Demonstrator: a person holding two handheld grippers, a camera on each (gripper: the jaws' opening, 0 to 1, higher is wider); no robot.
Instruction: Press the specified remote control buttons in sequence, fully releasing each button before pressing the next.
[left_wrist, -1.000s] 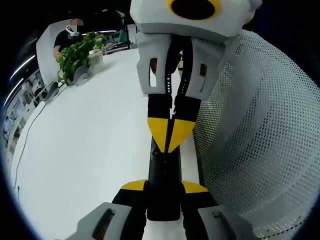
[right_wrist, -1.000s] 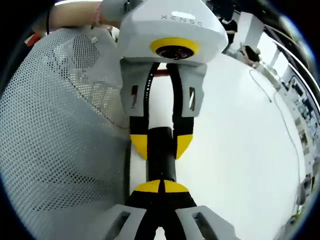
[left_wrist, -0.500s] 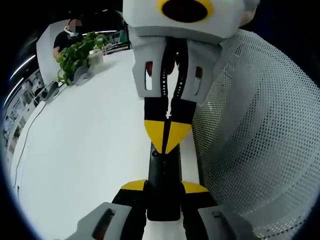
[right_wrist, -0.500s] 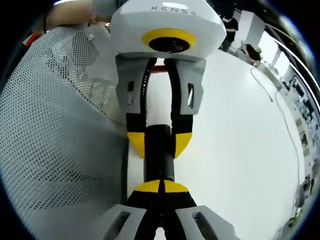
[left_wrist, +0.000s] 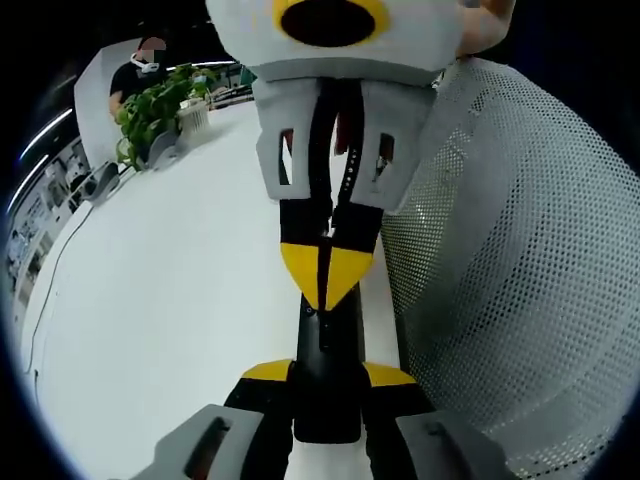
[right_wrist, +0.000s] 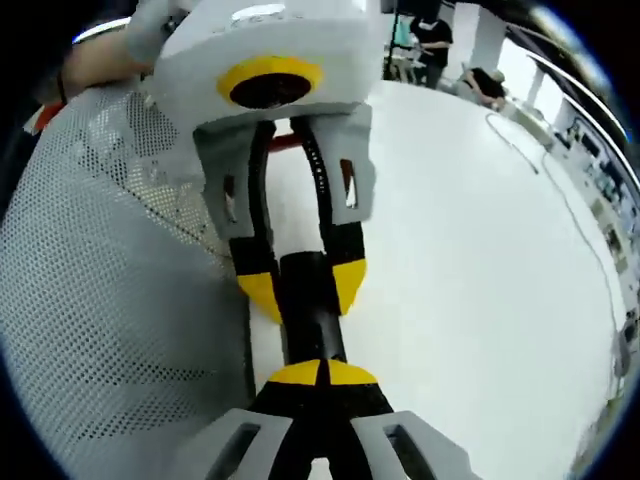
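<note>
Since a second ago my right gripper (left_wrist: 327, 285), tips together, crept down the remote (left_wrist: 327, 375); my left gripper (right_wrist: 298, 288) clamps it steady for pressing.

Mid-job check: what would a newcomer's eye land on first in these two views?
The black remote, clamped at one end between the left gripper's yellow-tipped jaws over the white table. The right gripper, jaws shut to a point, reaches in from the top of the left gripper view with its tips on the remote's top. A white mesh basket crowds the side beside the remote.
</note>
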